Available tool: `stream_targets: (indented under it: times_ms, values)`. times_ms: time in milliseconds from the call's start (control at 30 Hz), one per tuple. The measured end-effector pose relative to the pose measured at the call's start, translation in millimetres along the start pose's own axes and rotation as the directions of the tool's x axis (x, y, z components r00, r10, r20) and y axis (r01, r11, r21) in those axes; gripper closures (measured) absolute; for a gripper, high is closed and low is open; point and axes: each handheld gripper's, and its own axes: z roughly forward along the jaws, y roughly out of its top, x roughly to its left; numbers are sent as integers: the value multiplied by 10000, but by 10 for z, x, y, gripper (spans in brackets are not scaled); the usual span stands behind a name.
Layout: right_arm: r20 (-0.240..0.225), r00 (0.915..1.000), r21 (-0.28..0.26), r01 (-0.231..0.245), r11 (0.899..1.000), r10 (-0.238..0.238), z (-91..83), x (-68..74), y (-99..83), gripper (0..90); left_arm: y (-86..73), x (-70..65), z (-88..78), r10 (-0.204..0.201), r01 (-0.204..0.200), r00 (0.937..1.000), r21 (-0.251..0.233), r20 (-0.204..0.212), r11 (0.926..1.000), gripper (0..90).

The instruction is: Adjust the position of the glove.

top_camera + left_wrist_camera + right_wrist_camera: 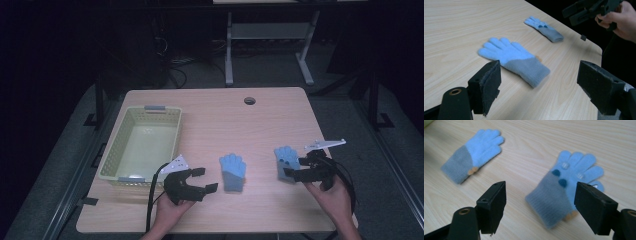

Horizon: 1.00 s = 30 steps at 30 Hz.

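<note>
— How are the grippers built?
— Left gripper (205, 179) and right gripper (291, 172) are made black, each topped by a grey plate; black cables are trailed; forearms are left bare.

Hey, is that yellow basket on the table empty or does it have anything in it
Empty. In the high view the basket shows only its bare pale floor; both gloves, one and the other, lie outside it on the table.

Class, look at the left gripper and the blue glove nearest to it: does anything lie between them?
Nothing visible does. The left gripper is open, with bare table between its jaws and the near glove. The other glove lies farther off, near the right gripper.
</note>
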Motion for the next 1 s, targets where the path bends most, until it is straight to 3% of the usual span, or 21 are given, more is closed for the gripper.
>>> stream_targets:
  times_ms: [300, 433, 767, 1000]
  values:
    - [173, 9998, 295, 43, 9996, -48, -32, -32, 204, 246, 3, -2, -14, 151, -151, 9999, -41, -7, 9999, 190]
    - [207, 9996, 479, 176, 9987, -187, -27, -49, 301, 250, -5, 4, -2, -33, 34, 10000, -43, 59, 10000, 189]
    - [100, 9999, 637, -72, 9979, 66, -10, -131, 496, 244, 2, -12, -7, 6, -5, 10000, -46, 95, 10000, 187]
    - [296, 9993, 1280, -274, 9914, 238, 125, -201, 545, 261, 10, -6, -15, 5, -5, 10000, -116, 9, 9999, 187]
